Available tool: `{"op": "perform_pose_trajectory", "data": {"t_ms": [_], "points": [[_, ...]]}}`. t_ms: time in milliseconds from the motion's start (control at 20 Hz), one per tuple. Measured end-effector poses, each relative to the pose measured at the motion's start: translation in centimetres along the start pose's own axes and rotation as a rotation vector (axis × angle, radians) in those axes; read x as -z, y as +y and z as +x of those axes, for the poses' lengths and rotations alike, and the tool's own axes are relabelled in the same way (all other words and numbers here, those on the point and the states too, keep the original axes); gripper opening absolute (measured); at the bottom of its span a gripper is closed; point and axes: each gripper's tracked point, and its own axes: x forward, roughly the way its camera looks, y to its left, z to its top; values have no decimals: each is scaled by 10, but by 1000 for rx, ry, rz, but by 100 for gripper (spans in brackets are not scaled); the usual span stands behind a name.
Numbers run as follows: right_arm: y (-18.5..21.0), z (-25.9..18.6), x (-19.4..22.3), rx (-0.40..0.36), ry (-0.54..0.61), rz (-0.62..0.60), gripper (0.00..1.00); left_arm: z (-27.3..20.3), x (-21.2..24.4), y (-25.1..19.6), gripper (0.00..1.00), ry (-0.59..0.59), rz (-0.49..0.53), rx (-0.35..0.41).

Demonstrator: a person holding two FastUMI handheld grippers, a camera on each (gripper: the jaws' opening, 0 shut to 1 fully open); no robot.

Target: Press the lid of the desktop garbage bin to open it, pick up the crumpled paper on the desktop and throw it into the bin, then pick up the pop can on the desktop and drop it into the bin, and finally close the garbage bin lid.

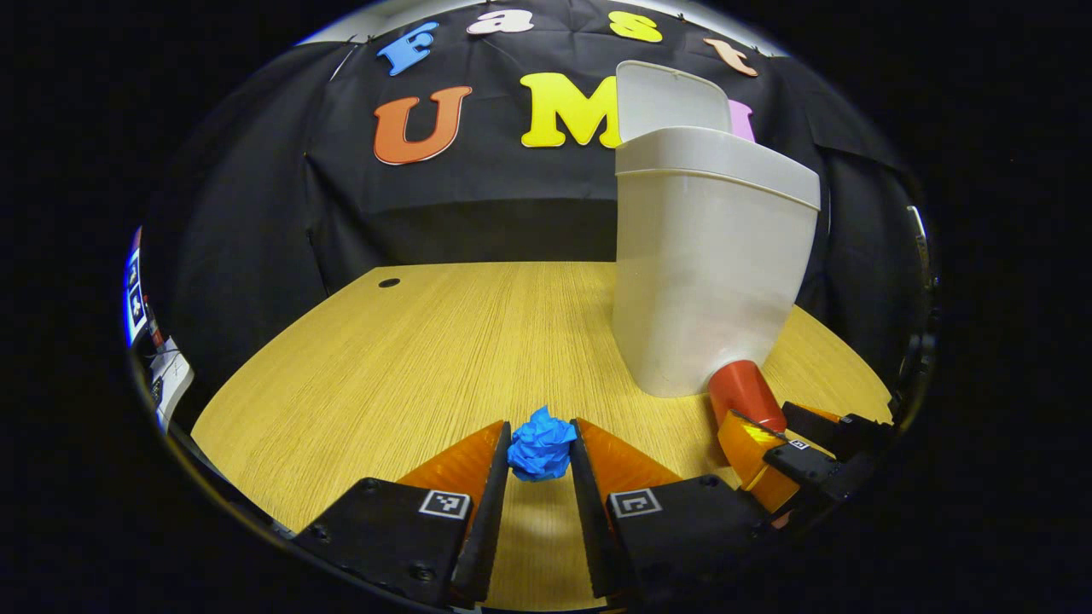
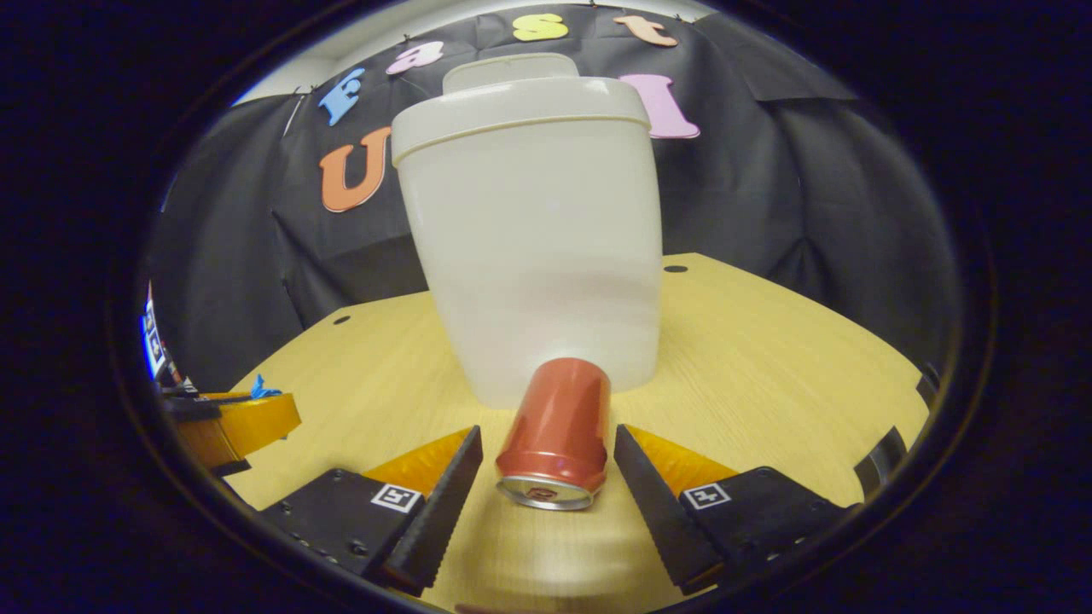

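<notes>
**Bin open, paper and can between my fingers**

The bin (image 2: 533, 239) stands on the table (image 1: 409, 358), lid (image 1: 670, 98) raised; its inside is hidden. The can (image 2: 556, 435) lies between my spread right gripper (image 2: 546, 460), untouched, its far end against the bin. My left gripper (image 1: 542, 448) brackets the crumpled paper (image 1: 541, 443); whether the fingers press it, I cannot tell.

wood table (image 1: 384, 358) | on it: bin (image 1: 708, 281), can (image 2: 556, 435), paper (image 1: 541, 445)

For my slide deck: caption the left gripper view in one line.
Left tongs straddle the blue crumpled paper on the wooden desktop, beside the open-lidded white bin.
</notes>
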Motion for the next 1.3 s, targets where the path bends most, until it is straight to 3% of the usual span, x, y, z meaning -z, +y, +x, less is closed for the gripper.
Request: {"op": "perform_pose_trajectory", "data": {"t_ms": [150,250,600,900,1050,1300], "points": [[-10,7,4,16,42,17,80,0,-1,-4,45,2,3,9],[-9,4,3,4,41,12,82,-2,-3,-5,45,-11,8,8],[-12,-18,-18,-36,-38,-49,76,-5,-7,-7,45,-31,21,15],[-10,-83,-66,-51,-244,-135,77,-23,-25,-4,45,-95,6,5],[-9,-105,-91,-94,-297,-125,76,-40,-45,-3,46,-157,-24,-7],[-28,-132,-137,-96,-374,-118,76,-62,-81,0,46,-258,-58,-28]]}}
